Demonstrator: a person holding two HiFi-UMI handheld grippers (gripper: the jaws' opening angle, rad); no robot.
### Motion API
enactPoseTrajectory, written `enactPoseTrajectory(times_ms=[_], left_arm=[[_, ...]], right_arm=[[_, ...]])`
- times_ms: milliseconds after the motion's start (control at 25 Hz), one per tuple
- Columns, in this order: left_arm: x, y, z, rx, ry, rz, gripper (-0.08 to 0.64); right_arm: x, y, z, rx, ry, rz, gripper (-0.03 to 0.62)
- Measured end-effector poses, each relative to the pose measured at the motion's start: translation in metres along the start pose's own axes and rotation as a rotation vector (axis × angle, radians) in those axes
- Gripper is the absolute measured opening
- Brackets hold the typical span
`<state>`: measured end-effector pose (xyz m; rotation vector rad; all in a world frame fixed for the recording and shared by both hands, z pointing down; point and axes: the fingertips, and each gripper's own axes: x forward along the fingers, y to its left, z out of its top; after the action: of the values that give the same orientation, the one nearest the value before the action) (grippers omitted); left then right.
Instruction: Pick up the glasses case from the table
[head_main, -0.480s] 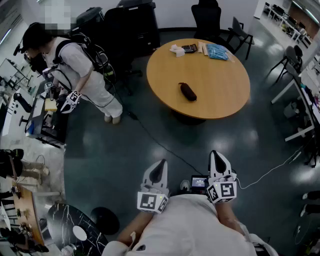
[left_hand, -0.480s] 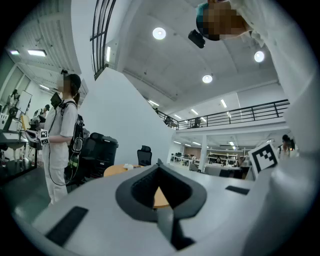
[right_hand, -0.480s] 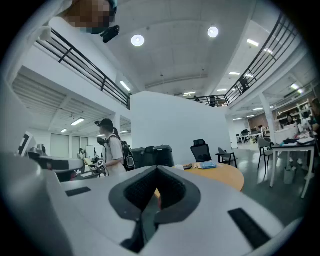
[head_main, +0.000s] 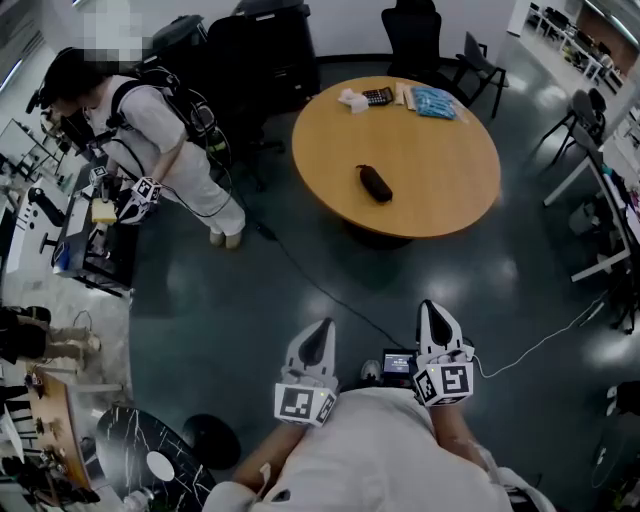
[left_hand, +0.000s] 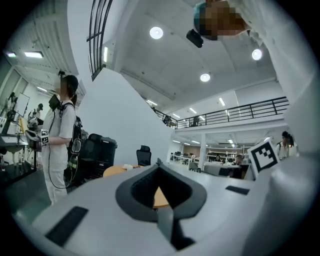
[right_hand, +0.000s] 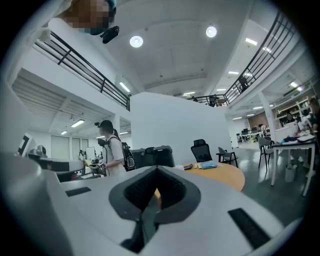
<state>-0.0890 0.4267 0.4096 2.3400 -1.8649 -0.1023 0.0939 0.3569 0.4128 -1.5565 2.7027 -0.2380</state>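
Head view, left to right. A dark, glossy floor (head_main: 250, 300) reflects the ceiling lights of a large open office. At far left a person (head_main: 165, 140) in pale clothes with a dark backpack bends over an equipment stand (head_main: 90, 235). Black cabinets (head_main: 250, 45) stand against the far wall. A black cable (head_main: 310, 285) runs over the floor toward the bottom of the view. Right of centre stands a round wooden counter (head_main: 450, 200). Black office chairs (head_main: 413, 35) are behind it, and a white desk (head_main: 610, 215) is at the right edge.

On the far edge of the counter lie a white crumpled item (head_main: 353, 99), a calculator (head_main: 379, 96) and a blue packet (head_main: 435, 102). The glasses case (head_main: 375, 183), dark and oblong, lies alone on the near left part of the counter, well apart from those three items.

The left hand-held gripper (head_main: 320, 332) and the right hand-held gripper (head_main: 434, 312) are held level over the floor at the bottom of the view, each with a marker cube at its rear. Both point toward the counter. In each gripper view the two jaws meet at the tip, pressed together with nothing between them. The glasses case lies well ahead of both, untouched. Across the view it falls between the left hand-held gripper and the right one.
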Motion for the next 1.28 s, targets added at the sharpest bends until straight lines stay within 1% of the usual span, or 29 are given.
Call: enactPoseTrajectory(times_ms=[160,280,520,680,800,920,1080,1200,1280], left_arm=[[0.003,-0.002,-0.005,0.002,0.014,0.008,0.006],[0.009,-0.007,-0.011,-0.001,0.026,0.019,0.006],[0.033,-0.009,-0.028,0.011,0.048,0.060,0.006],[0.054,-0.005,-0.037,0.015,0.070,0.100,0.006],[0.072,-0.006,-0.047,-0.007,0.098,0.080,0.006],[0.109,0.005,-0.051,-0.006,0.098,0.049,0.006],[0.175,0.031,-0.054,-0.018,0.093,0.000,0.006],[0.233,0.053,-0.056,0.006,0.100,-0.051,0.006],[0.274,0.069,-0.055,0.019,0.110,-0.090,0.006]], right_arm=[[0.001,-0.008,0.001,0.051,-0.029,0.006,0.015],[0.002,-0.018,0.001,0.054,-0.025,0.018,0.015],[0.012,-0.042,-0.006,0.069,-0.005,0.077,0.014],[0.037,-0.060,-0.005,0.061,-0.012,0.121,0.015],[0.049,-0.070,-0.010,0.071,0.007,0.123,0.015],[0.073,-0.084,-0.011,0.080,0.007,0.109,0.015],[0.120,-0.109,-0.009,0.082,-0.005,0.066,0.015],[0.164,-0.130,-0.003,0.079,-0.022,0.024,0.015],[0.197,-0.144,-0.001,0.101,-0.020,-0.011,0.015]])
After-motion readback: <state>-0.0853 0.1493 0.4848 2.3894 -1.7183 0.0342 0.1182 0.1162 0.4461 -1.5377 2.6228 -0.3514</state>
